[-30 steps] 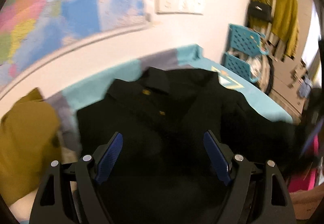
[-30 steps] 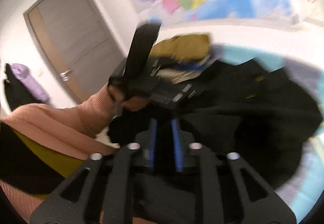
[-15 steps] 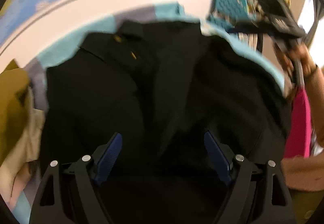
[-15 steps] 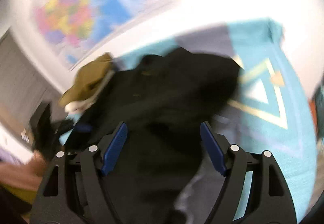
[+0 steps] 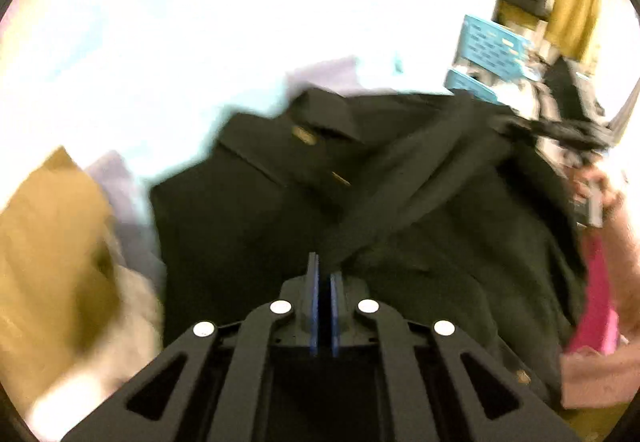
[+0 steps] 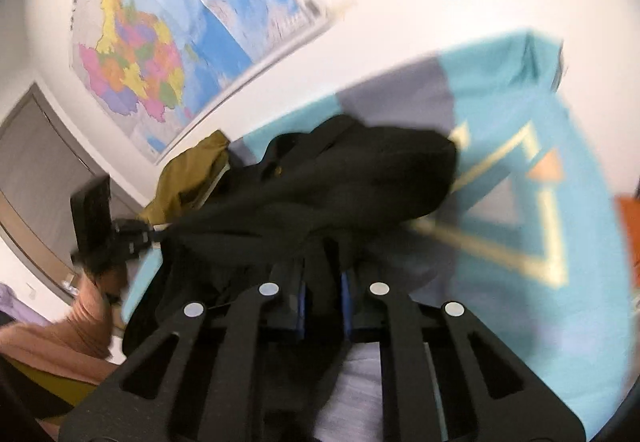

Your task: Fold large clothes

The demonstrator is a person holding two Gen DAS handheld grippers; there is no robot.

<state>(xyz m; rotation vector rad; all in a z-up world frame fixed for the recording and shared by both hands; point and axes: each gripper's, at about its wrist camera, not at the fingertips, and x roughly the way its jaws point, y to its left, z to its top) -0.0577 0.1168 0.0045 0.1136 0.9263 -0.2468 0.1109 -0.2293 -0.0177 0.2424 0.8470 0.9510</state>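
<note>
Since approx. a sec ago both sets of jaws, seen spread wide over the cloth, have been drawn in and are closing at this moment: the left gripper (image 5: 323, 274) is seen nearly shut w/ a dark strip of the black jacket (image 5: 360, 210) running up from between its blue pads (image 5: 313, 294), and the right gripper (image 6: 323, 294) is narrowed onto a bunched fold of the same jacket (image 6: 360, 178), cloth plainly pinched between the pads. This is judged to mean that the hem side has been taken at two pts and a lift-and-fold toward the collar can be begun; no fold is yet laid. The jacket is spread on the teal patterned bed cover (image 6: 560, 162), near its far edge by the wall, w/ an olive garment (image 5: 52, 242) just beside it on the left. Its long axis is run from the grippers at the near edge toward the wall, collar (image 5: 320, 110) pointed away, slightly skewed to the far-left corner. Frames are blurred, so exact grip depth cannot be told.
</note>
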